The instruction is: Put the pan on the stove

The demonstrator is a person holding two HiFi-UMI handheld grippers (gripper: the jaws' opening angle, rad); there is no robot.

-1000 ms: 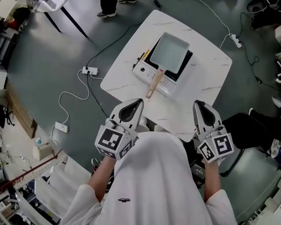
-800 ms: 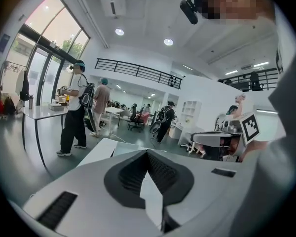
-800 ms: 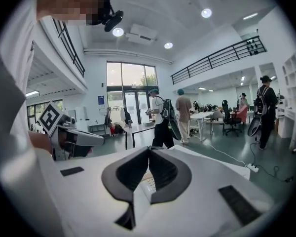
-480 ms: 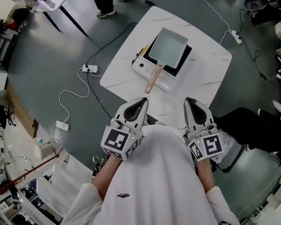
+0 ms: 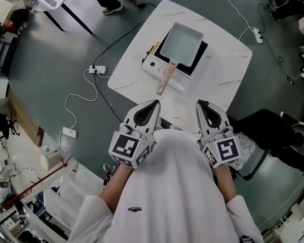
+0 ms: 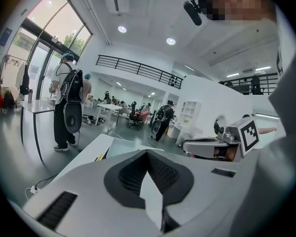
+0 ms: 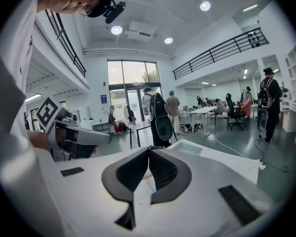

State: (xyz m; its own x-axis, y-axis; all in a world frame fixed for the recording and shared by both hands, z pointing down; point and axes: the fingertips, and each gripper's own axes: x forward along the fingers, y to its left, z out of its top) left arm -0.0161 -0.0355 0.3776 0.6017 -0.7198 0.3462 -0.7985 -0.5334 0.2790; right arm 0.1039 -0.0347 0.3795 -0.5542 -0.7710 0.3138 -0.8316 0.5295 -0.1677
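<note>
Under pan (image 5: 182, 43), stove (image 5: 156, 69) half-covered.

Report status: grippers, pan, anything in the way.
Left gripper and right gripper both shut, empty, at the table's near edge. Pan sits on the portable stove, wooden handle toward the grippers. Nothing between them and it.

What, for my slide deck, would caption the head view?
Pan on the stove on a white table; left gripper and right gripper, shut and empty, hover at its near edge.
</note>
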